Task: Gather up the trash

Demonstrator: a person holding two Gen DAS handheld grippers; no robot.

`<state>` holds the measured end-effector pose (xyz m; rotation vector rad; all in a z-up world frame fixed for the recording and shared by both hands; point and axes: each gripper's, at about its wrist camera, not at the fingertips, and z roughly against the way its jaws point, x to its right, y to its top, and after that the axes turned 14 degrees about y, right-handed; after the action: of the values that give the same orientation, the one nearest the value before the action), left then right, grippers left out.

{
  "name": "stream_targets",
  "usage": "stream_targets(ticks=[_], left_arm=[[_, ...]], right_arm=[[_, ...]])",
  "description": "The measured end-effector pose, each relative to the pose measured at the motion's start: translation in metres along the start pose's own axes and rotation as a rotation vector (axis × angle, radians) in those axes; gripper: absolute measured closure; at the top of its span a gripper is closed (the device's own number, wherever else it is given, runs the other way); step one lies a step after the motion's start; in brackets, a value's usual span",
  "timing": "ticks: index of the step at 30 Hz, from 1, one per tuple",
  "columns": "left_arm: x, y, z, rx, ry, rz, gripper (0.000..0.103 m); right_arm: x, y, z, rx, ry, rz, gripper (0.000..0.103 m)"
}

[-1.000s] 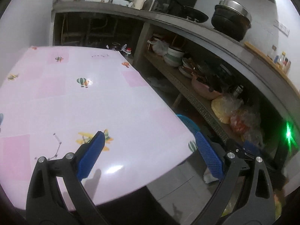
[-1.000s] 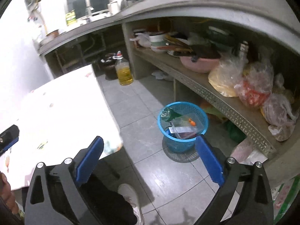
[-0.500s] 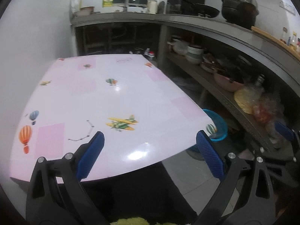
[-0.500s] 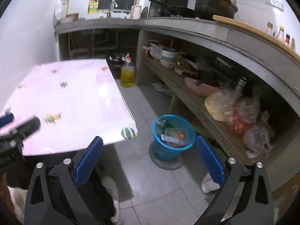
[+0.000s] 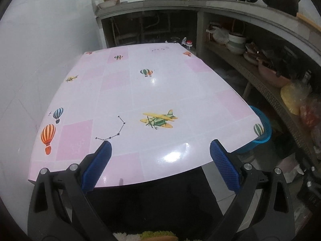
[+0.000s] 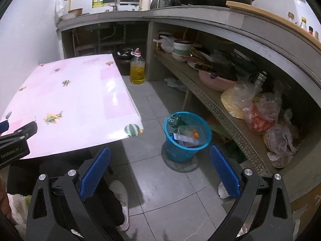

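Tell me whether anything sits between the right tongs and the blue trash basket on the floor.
Nothing visible does. The right tongs are open and empty, and only bare floor tile lies between them and the blue trash basket. The table corner stays off to the left, clear of that path.

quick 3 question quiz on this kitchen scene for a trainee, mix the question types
1. True or false: the right hand-held gripper is shut on a piece of trash.
2. Where does the blue basket stand? A) on the table B) on the floor beside the table C) on the shelf
3. Fill in: the bottle on the floor past the table holds a ____ liquid.

Key
1. False: it is open and empty, as is the left hand-held gripper.
2. B: on the tiles, with wrappers already inside.
3. Yellow.
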<state>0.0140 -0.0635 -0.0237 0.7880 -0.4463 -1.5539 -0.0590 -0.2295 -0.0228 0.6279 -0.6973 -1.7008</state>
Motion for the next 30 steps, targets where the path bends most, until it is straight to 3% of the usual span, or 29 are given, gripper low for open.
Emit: stream_targets(ticks=[12,30], left_arm=[[0.012,0.002,-0.002,0.005,0.042,-0.047,0.009],[0.018,0.004,-0.01,-0.019,0.05,-0.063,0.009]], right_arm=[[0.027,0.005,-0.013,-0.011,-0.033,-0.048,0.007],[0.032,0.005,-0.026,-0.036,-0.024,-0.046,0.007]])
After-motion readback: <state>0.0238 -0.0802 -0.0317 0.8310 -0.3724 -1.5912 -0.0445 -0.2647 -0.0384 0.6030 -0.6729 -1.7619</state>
